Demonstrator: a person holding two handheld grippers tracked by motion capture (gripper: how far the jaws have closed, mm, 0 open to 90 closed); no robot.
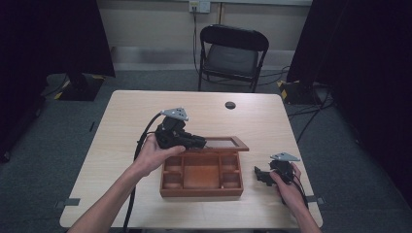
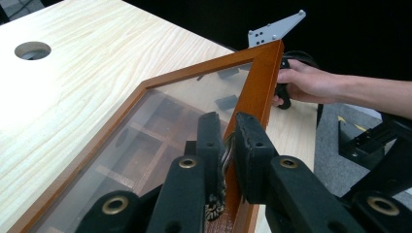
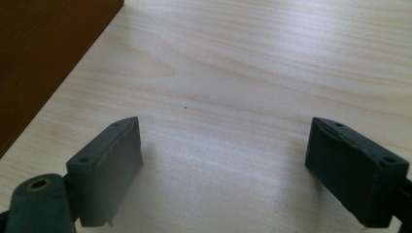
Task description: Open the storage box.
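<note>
A wooden box [image 1: 201, 187] sits low in the centre of the high view, divided into compartments that all look empty. Its glass-paned lid [image 1: 227, 143] stands raised along the far edge. The left gripper [image 1: 200, 142] is clenched on a small metal latch [image 2: 224, 160] at the lid's frame. The right gripper [image 1: 259, 174] rests on the table at lower right, just beside the box, jaws spread wide with nothing between them. No writing can be read. The light wood table [image 1: 131, 126] has a round cable hole [image 1: 230, 105]; beyond it stand a black folding chair [image 1: 232, 56], grey carpet and dark curtains.
</note>
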